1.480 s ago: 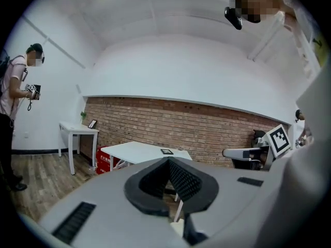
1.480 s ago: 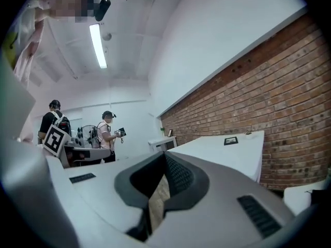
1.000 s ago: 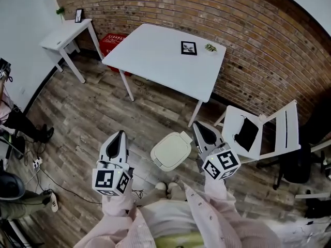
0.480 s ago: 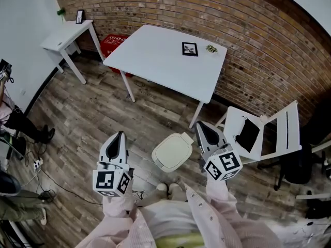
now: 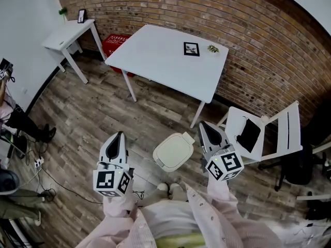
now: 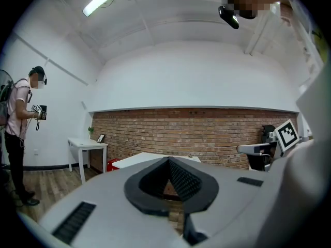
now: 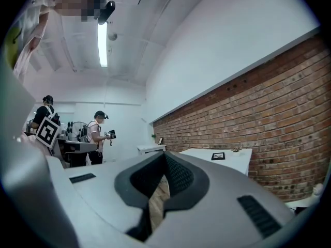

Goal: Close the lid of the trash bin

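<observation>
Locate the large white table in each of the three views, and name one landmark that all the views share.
Head view: large white table, upper centre.
Left gripper view: table, a thin strip just below centre.
Right gripper view: table, right of centre, in the lower half.
Shared landmark: the brick wall behind the table, seen in all three.

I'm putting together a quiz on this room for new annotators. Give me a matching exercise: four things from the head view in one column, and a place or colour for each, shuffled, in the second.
Column 1
1. trash bin
2. crate
3. folding chair
4. picture frame

Column 2
A. on the large white table
B. white, with a black item on its seat
C. cream, on the wood floor
D. red, by the brick wall

Pairs: 1-C, 2-D, 3-B, 4-A
</observation>
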{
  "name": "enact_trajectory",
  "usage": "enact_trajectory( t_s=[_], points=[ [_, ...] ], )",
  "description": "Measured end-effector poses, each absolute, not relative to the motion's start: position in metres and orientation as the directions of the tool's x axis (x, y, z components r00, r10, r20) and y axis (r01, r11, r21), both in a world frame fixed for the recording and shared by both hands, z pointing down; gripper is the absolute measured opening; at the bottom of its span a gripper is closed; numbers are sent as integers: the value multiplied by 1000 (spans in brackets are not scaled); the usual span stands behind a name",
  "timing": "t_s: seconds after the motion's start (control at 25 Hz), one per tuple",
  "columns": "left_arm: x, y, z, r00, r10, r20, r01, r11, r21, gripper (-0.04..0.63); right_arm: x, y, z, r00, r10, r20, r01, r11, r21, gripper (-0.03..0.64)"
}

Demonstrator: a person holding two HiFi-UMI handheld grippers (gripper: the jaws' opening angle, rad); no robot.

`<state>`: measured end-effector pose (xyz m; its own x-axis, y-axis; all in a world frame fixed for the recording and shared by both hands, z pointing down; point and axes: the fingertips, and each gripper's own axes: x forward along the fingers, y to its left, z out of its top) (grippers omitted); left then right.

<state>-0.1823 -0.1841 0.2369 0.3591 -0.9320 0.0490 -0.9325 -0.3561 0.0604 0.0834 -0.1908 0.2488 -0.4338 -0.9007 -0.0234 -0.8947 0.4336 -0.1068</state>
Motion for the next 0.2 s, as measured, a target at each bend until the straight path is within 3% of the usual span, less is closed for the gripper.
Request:
enact_trajectory(
  t_s=[0.2],
  points=[
    [-181,-182,236,361,-931,50,-932,-358,62,-8,84,-189,246,-432,-902,-24,-896,432,-106,3]
  ],
)
